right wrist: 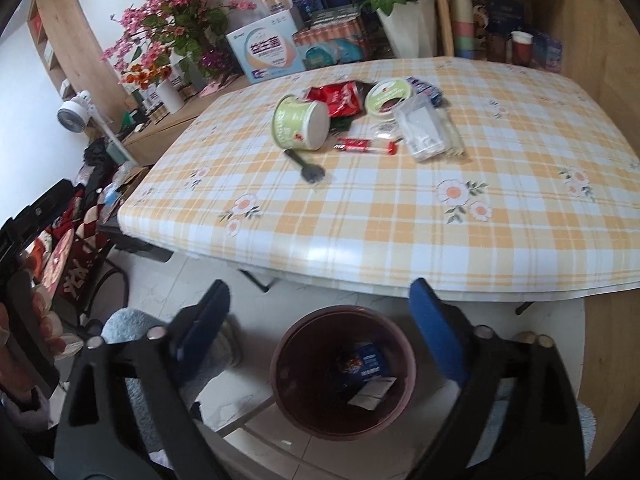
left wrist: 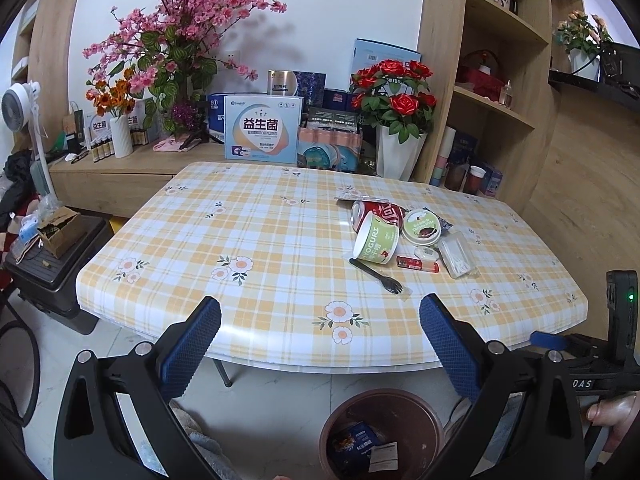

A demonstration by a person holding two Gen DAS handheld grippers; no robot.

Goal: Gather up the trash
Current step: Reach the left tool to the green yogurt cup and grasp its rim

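A pile of trash lies on the plaid table (left wrist: 256,240): a tipped green yogurt cup (left wrist: 376,242) (right wrist: 301,126), a crushed red can (left wrist: 380,212) (right wrist: 340,98), a round lid (left wrist: 421,228) (right wrist: 389,95), a black plastic fork (left wrist: 378,277) (right wrist: 305,168), a red wrapper (left wrist: 416,264) (right wrist: 366,146) and a clear plastic box (left wrist: 458,254) (right wrist: 422,130). A brown bin (left wrist: 382,432) (right wrist: 343,370) stands on the floor below the table's near edge, with a blue packet (right wrist: 366,364) inside. My left gripper (left wrist: 320,328) is open and empty at the table edge. My right gripper (right wrist: 320,316) is open and empty above the bin.
Flower vases (left wrist: 400,152), boxes (left wrist: 262,128) and bottles crowd the sideboard behind the table. A shelf unit (left wrist: 500,80) stands at the right. A fan (left wrist: 20,108), a black case (left wrist: 52,264) and a chair with clothes stand at the left.
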